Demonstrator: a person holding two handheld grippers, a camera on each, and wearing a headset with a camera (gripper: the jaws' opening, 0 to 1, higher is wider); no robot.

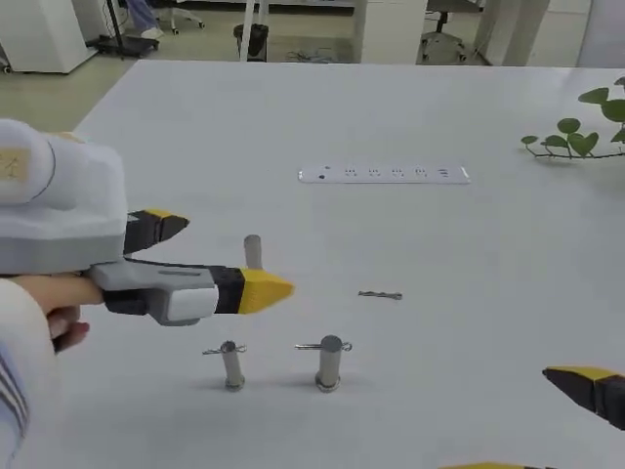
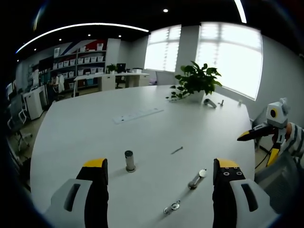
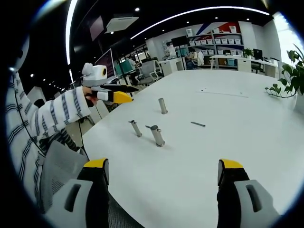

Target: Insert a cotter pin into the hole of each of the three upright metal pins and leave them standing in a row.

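We hold the left tongs [image 1: 234, 256] above the table [image 1: 469, 244] at the left of the head view, jaws spread wide with nothing gripped, and a hand [image 1: 61, 305] behind them. The bare metal pin [image 1: 252, 249] stands upright on the table with no cotter pin through it. In the head view it appears between the two yellow-tipped jaws, but the left gripper view shows it ahead of the tips, nearer the left jaw and untouched. Nearer to us stand the slimmer metal pin [image 1: 232, 365] and the thicker metal pin [image 1: 329, 363], side by side and apart, both upright. Each has a fitted cotter pin [image 1: 217, 349] pushed through its top. The loose cotter pin [image 1: 379, 294] lies flat on the table to the right of the bare metal pin, well apart from all three pins and from both tongs. The right tongs [image 1: 498, 420] sit low at the bottom right of the head view. In their own view the jaws are parted just as wide and hold nothing, and they point across the table toward the pins, with the left tongs and a striped sleeve [image 3: 47, 121] beyond. A white power strip [image 1: 383, 174] lies farther back on the table, and a leafy plant [image 1: 576, 137] reaches in from the right edge.
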